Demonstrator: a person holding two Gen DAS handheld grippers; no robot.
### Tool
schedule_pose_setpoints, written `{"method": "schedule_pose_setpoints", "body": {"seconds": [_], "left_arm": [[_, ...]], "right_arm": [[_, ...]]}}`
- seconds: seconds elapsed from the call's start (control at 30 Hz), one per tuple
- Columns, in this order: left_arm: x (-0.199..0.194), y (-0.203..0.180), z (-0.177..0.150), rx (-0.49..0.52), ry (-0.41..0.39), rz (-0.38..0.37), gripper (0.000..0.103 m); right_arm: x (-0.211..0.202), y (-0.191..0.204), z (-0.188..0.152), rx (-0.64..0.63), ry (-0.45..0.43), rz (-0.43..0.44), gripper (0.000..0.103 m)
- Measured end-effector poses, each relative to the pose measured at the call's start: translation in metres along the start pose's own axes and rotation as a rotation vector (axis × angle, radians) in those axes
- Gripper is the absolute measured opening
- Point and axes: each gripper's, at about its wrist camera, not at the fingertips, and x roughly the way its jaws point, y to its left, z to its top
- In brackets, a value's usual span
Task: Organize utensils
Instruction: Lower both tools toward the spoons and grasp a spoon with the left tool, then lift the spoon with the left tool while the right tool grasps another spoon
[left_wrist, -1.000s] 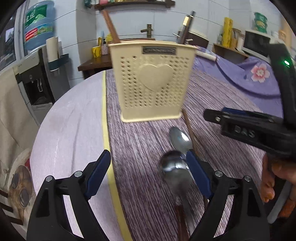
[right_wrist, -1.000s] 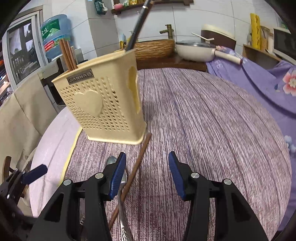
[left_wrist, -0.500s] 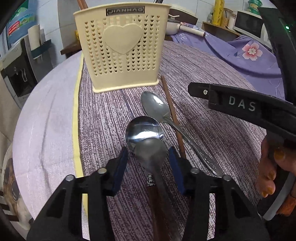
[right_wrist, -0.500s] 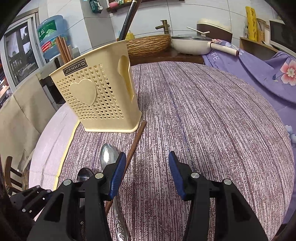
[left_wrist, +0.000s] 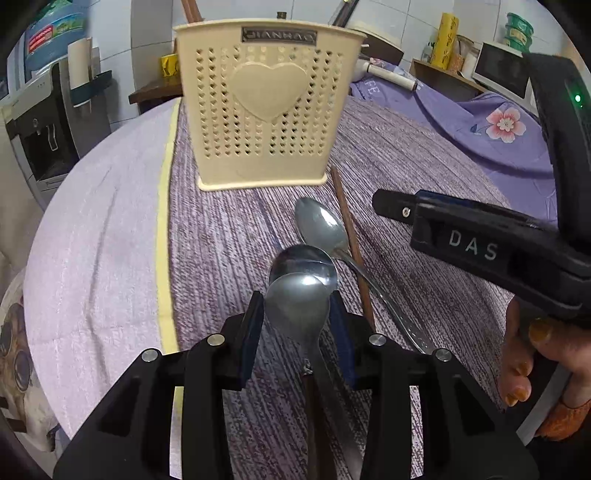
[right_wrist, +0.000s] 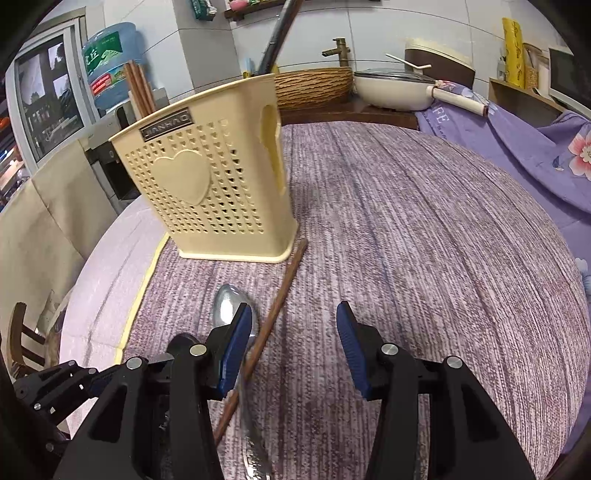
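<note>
A cream perforated utensil holder (left_wrist: 267, 107) with a heart on its front stands on the purple striped cloth; it also shows in the right wrist view (right_wrist: 207, 192), with chopsticks and a dark handle sticking out of it. My left gripper (left_wrist: 297, 325) is shut on a steel spoon (left_wrist: 297, 306), bowl forward, over a second round spoon (left_wrist: 303, 258). A long spoon (left_wrist: 325, 229) and a brown chopstick (left_wrist: 347, 236) lie to the right. My right gripper (right_wrist: 291, 347) is open and empty above the chopstick (right_wrist: 280, 295) and long spoon (right_wrist: 229, 302).
A yellow-edged pale cloth (left_wrist: 110, 240) covers the table's left side. A purple floral sheet (right_wrist: 535, 147) lies at the right. A pan (right_wrist: 391, 88), a wicker basket (right_wrist: 314, 86) and a water bottle (right_wrist: 107, 62) stand behind the table.
My left gripper has closed from wide open onto the spoon between its fingers. The right gripper has stayed open and shifted slightly forward.
</note>
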Motion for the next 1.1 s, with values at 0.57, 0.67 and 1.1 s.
{"method": "schedule_pose_setpoints", "body": {"seconds": [0.57, 0.67, 1.1], "left_arm": [[-0.033, 0.057, 0.01, -0.112, -0.08, 0.037, 0.037], [-0.03, 0.057, 0.01, -0.117, -0.075, 0.031, 0.037], [-0.02, 0.05, 0.01, -0.106, -0.073, 0.019, 0.037]], "right_arm": [[0.057, 0.058, 0.013, -0.138, 0.141, -0.054, 0.052], [0.06, 0.06, 0.009, -0.166, 0.151, -0.075, 0.051], [0.038, 0.048, 0.006, -0.142, 0.088, -0.032, 0.036]]}}
